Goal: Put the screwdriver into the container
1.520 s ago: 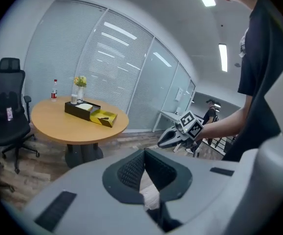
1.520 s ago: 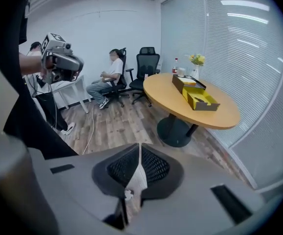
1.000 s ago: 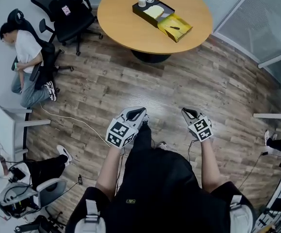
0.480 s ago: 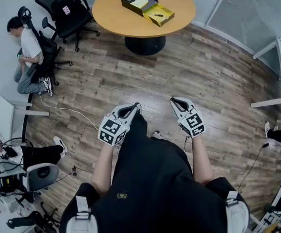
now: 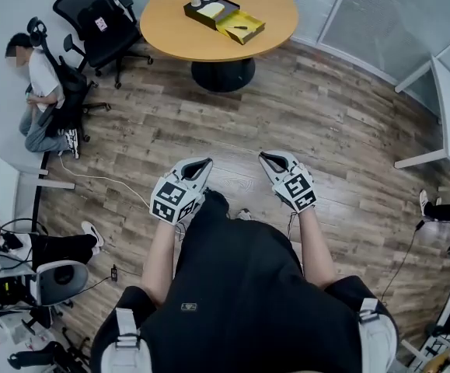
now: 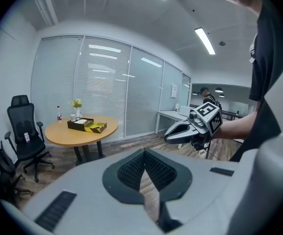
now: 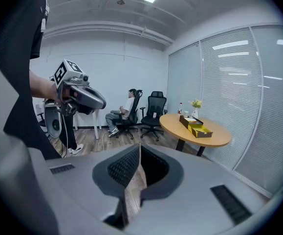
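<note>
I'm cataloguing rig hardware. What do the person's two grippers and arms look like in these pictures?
Both the left gripper and the right gripper have light grey, wedge-shaped shells tapering to two jaws lined with black ribbed pads. Each carries a white cube with black square markers. The person wears a black short-sleeved top; the forearms are bare.

The left gripper [image 5: 196, 165] and right gripper [image 5: 271, 158] are pale grey, their pads [image 6: 131, 169] black and cross-hatched; each cube [image 5: 170, 201] bears black-and-white square markers. Ahead of the fingertips the floor [image 5: 326, 123] is brown wood plank, the round table [image 5: 275, 14] tan-orange. Its container [image 5: 200, 17] is half black, half yellow, the screwdriver [image 5: 241, 28] dark on the yellow. Left of the left fingers, the office chair [image 5: 92, 10] is black.
</note>
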`<state>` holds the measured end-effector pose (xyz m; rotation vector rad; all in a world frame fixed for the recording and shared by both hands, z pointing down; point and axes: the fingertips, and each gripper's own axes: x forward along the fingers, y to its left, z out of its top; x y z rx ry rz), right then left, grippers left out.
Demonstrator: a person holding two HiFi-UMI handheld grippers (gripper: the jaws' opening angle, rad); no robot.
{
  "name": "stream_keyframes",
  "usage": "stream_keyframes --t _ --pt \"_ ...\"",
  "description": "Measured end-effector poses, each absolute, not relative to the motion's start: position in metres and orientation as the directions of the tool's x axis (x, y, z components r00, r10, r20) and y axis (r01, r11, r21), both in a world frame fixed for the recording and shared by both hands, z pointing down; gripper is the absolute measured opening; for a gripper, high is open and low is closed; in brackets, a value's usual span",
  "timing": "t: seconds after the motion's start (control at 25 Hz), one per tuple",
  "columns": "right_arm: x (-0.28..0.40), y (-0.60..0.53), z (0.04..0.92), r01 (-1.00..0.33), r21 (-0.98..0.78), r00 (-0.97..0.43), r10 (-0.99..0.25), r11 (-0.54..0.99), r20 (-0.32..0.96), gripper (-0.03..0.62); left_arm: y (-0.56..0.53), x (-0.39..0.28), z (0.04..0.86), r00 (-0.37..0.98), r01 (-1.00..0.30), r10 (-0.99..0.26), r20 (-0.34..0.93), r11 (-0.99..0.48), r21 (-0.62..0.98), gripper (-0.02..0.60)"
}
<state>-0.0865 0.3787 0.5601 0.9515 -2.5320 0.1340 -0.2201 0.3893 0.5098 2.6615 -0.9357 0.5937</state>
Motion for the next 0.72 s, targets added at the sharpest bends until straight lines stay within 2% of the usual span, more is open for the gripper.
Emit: stream_keyframes --t 0.72 --pt "-0.099 0.368 0.564 -0.607 0.084 -0.689 -0.576 0.790 0.440 0.011 0.388 -0.223 0.508 0.705 -0.664 -0.569 0.423 -0.740 0.112 0.005"
